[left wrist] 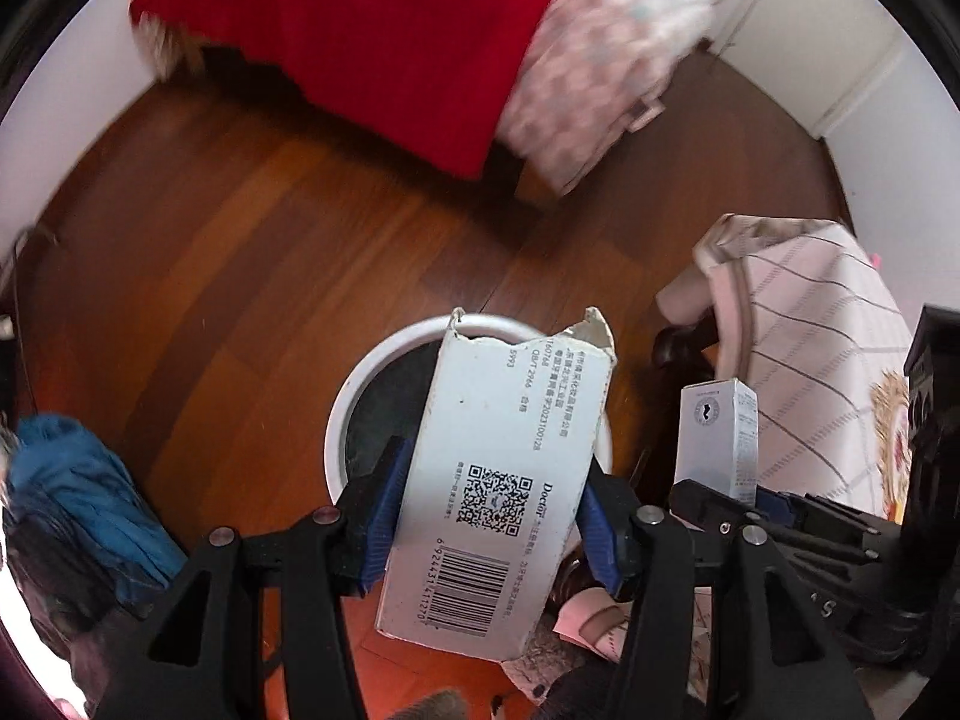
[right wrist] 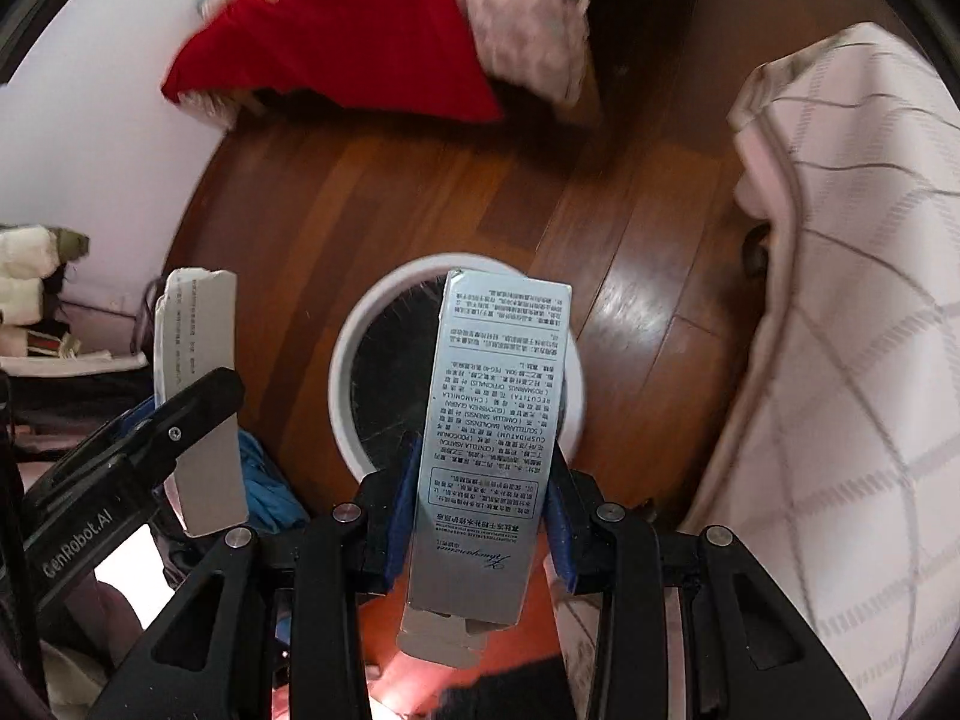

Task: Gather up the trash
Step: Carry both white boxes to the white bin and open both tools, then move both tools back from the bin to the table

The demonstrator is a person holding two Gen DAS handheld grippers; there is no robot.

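Right now, each gripper is holding a box above a round white bin (left wrist: 360, 384) that stands on the brown wood floor (left wrist: 252, 252). The left gripper (left wrist: 489, 516) has its two blue pads (left wrist: 384, 516) squeezed tight on the sides of a wide white box (left wrist: 510, 468). That box has a torn top edge, a square code and a bar code on it. The right gripper (right wrist: 480, 516) has its blue pads (right wrist: 401, 516) pressed on the sides of a tall thin silver box (right wrist: 486, 420) covered in small print. Both boxes hang over the dark inside of the bin, not in it yet. A red cloth (left wrist: 384, 30) and a pink checked blanket (left wrist: 600, 54) lie at the far end of the floor. A pale cloth with grey lines (right wrist: 840, 300) hangs on the right, and a blue cloth (left wrist: 78, 492) sits on the left.
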